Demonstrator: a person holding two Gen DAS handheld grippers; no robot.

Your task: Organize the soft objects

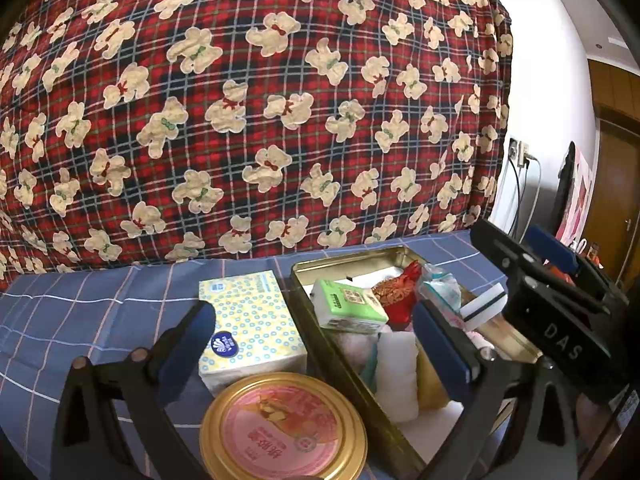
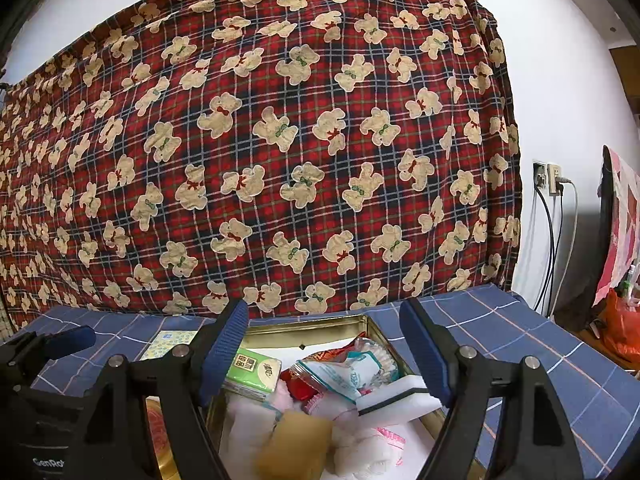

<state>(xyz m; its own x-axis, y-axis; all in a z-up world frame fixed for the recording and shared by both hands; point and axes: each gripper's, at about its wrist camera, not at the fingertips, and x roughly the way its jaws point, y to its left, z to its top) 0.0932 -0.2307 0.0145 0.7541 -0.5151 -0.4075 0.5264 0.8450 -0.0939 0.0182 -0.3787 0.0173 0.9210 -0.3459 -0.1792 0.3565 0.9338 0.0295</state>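
Now both grippers gape, holding nothing. The right gripper (image 2: 324, 352) hangs over the gold tin (image 2: 304, 326), its fingers straddling the heap of soft things inside: green tissue pack (image 2: 252, 372), white sponge (image 2: 396, 396), tan sponge (image 2: 296, 444). The left gripper (image 1: 316, 344) brackets the tissue box (image 1: 252, 324) and tin edge, above a round lid (image 1: 284, 428).

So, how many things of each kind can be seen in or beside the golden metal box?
Tissue packs: 2, the yellow dotted tissue pack beside the golden metal box, the green tissue pack inside.
Sponges: 2, the white sponge with a dark stripe and the tan sponge, both inside.
Round tins: 1, the gold tin with a pink lid outside.
Total: 5. Other soft items inside are too jumbled to count.
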